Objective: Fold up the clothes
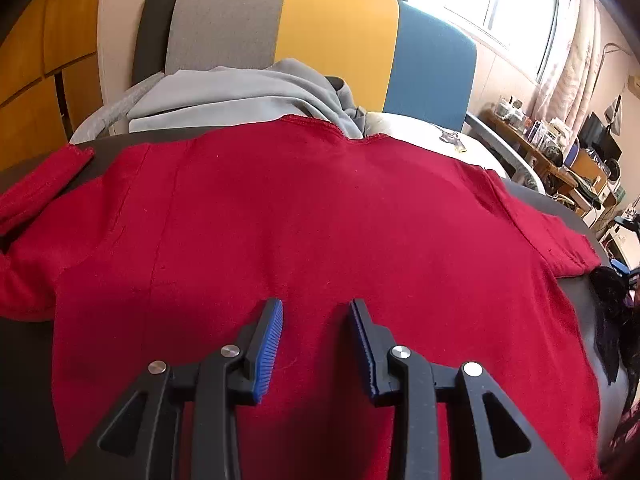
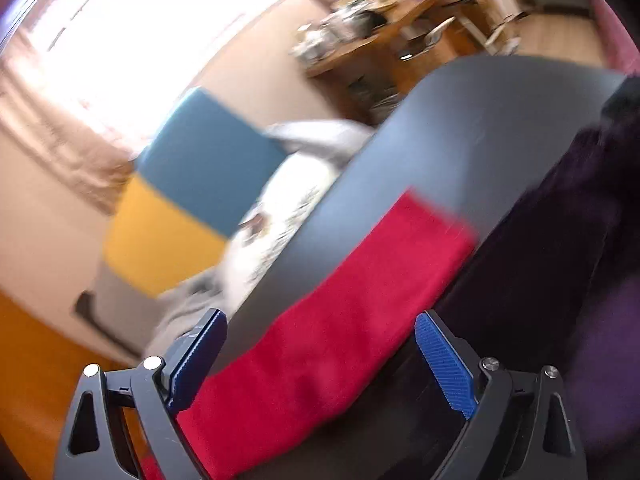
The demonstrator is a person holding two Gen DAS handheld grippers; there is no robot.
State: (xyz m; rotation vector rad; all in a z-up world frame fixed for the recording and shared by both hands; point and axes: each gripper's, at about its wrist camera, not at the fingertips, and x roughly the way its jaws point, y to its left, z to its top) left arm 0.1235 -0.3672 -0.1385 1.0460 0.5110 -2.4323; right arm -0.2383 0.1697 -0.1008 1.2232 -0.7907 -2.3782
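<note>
Red T-shirt (image 1: 320, 220) spread flat on dark table (image 1: 24, 360), collar end away from camera, toward the striped sofa back (image 1: 328, 28)

Left sleeve (image 1: 44, 184) lying out to the side, partly flipped over on itself; right sleeve (image 1: 560, 240) out flat near the table edge

No body fold visible yet, so judged as early stage: spread and smoothed, sleeves and sides left to fold in, then the halving

Left gripper (image 1: 316, 312) hovering low over the lower middle of the shirt, jaws parted a moderate gap, nothing between the blue pads (image 1: 268, 348), cloth visible through the gap and not pinched

Right gripper (image 2: 320, 356) wide open, empty, tilted view heavily motion-blurred; red sleeve strip (image 2: 340, 304) running between the fingers on the table (contact not readable through the blur)

Grey garment (image 1: 240, 96) and a white printed one (image 1: 440, 136) heaped on the sofa behind, likely waiting their turn

Dark purple fabric (image 2: 560, 260) at the right table edge, identity unclear

Likely next: grab a sleeve or side edge and fold inward
</note>
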